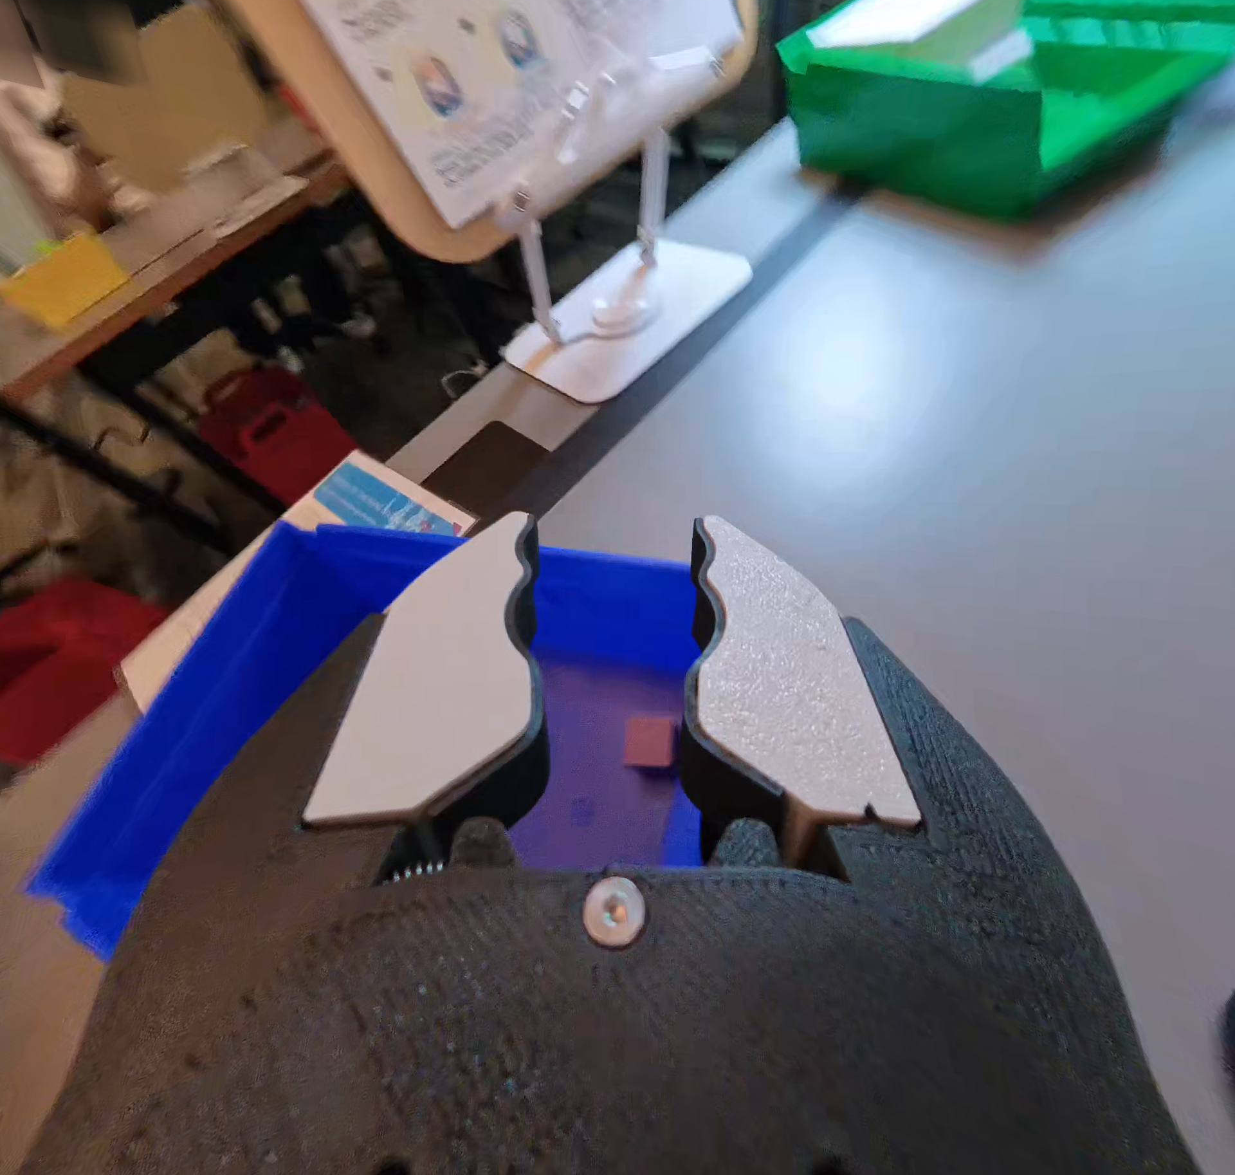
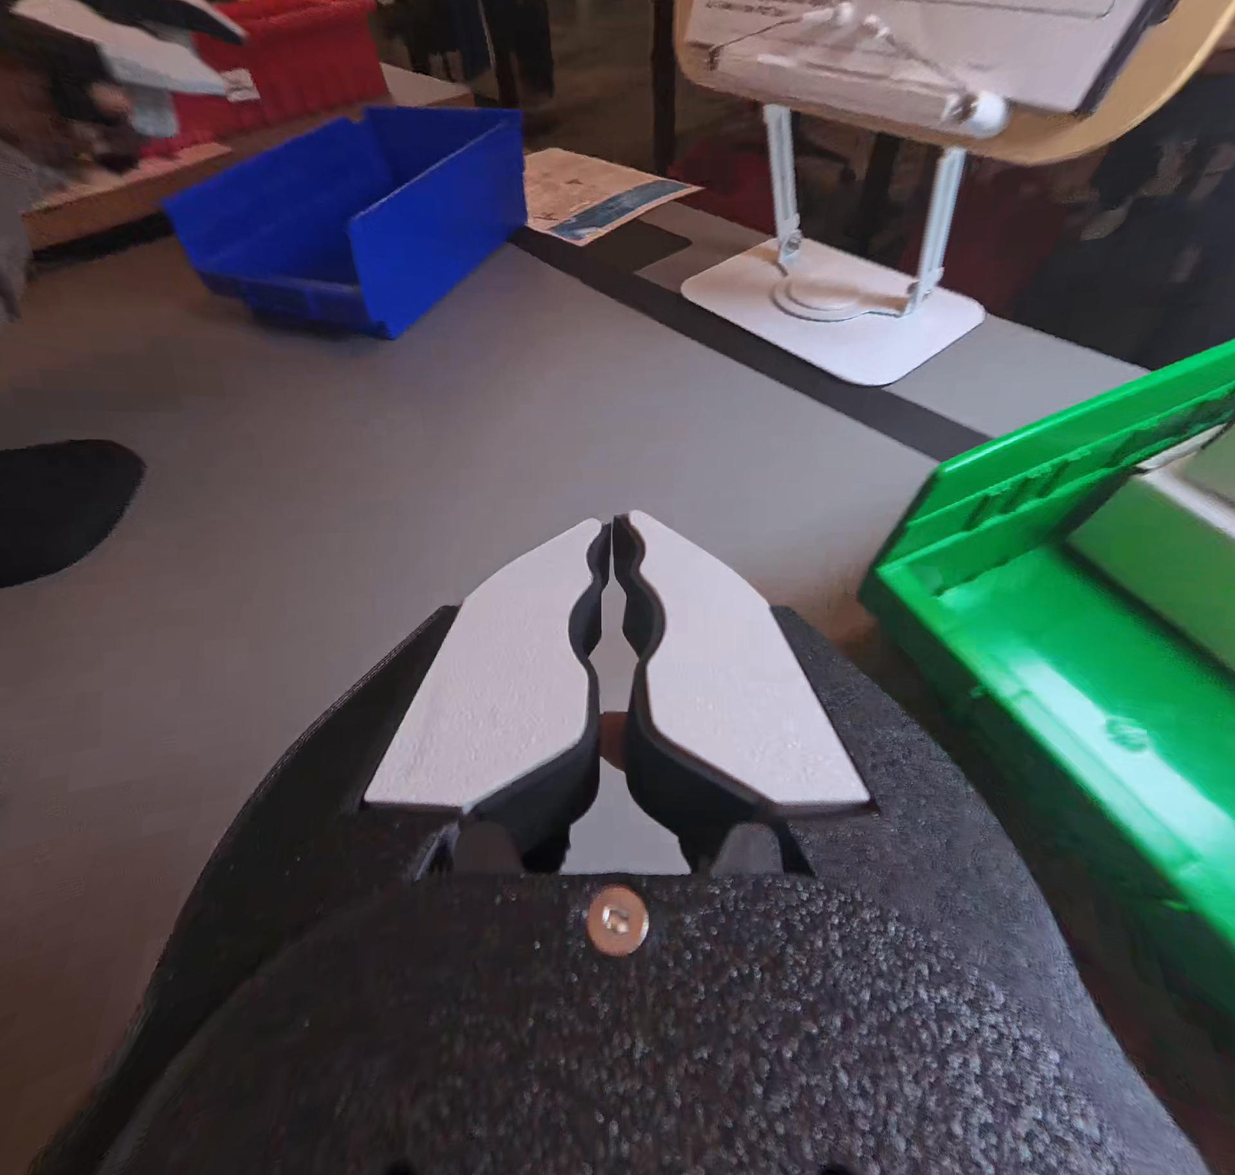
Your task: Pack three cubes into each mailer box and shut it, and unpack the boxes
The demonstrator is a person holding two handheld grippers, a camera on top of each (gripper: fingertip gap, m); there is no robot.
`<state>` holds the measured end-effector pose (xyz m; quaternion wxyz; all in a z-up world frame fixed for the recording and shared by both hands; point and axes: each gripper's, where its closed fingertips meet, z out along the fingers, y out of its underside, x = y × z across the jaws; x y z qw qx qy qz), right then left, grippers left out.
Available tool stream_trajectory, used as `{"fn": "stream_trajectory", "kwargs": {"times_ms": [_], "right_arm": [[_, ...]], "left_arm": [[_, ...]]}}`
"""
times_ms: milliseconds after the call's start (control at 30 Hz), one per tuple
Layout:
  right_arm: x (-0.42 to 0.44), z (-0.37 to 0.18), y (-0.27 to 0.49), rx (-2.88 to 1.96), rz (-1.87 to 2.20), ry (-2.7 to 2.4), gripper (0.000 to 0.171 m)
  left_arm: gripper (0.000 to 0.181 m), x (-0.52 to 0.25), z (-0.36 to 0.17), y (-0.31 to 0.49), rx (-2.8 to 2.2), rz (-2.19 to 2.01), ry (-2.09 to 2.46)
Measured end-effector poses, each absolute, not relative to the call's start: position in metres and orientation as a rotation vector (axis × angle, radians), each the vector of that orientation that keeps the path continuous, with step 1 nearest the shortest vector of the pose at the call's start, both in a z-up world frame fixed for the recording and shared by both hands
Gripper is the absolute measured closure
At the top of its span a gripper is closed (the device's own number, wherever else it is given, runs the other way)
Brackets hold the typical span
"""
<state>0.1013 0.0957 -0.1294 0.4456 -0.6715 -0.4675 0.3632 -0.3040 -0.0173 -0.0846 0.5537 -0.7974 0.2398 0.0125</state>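
Observation:
My left gripper (image 1: 611, 534) is open and empty. It hovers over a blue bin (image 1: 200, 708), and a small reddish cube (image 1: 649, 740) lies on the bin's floor below the fingers. In the right wrist view the left gripper (image 2: 133, 40) shows blurred at the top left, behind the blue bin (image 2: 428, 234). My right gripper (image 2: 611, 524) is shut, with its fingertips touching above the grey table (image 2: 401, 474), just left of a green bin (image 2: 1069, 675). A white mailer box (image 1: 935, 0) sits in the green bin (image 1: 935, 133).
A white stand (image 2: 835, 320) carrying a printed board stands at the table's far edge, and also shows in the left wrist view (image 1: 635, 314). A printed sheet (image 2: 601, 200) lies beside the blue bin. A red bin (image 2: 294, 53) stands behind it. A black patch (image 2: 60, 508) lies at the left. There is about 45 centimetres between the tips of the two grippers. My right tips are about 45 centimetres from the small reddish cube (image 1: 649, 740), my left tips only 15 centimetres.

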Motion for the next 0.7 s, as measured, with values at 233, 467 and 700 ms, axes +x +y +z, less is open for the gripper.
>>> {"fn": "stream_trajectory", "kwargs": {"times_ms": [233,467,700], "right_arm": [[0.090,-0.157,0.039,-1.583,0.990,-1.185,0.160],[0.086,-0.169,0.054,-1.679,1.047,-1.063,0.161],[0.078,-0.182,0.058,-1.737,1.006,-1.074,0.161]], "left_arm": [[0.132,-0.367,-0.202,-0.026,-2.279,0.274,1.511],[0.123,-0.361,-0.247,-0.024,-2.048,0.358,2.130],[0.150,-0.339,-0.265,-0.025,-2.077,0.105,2.081]]}}
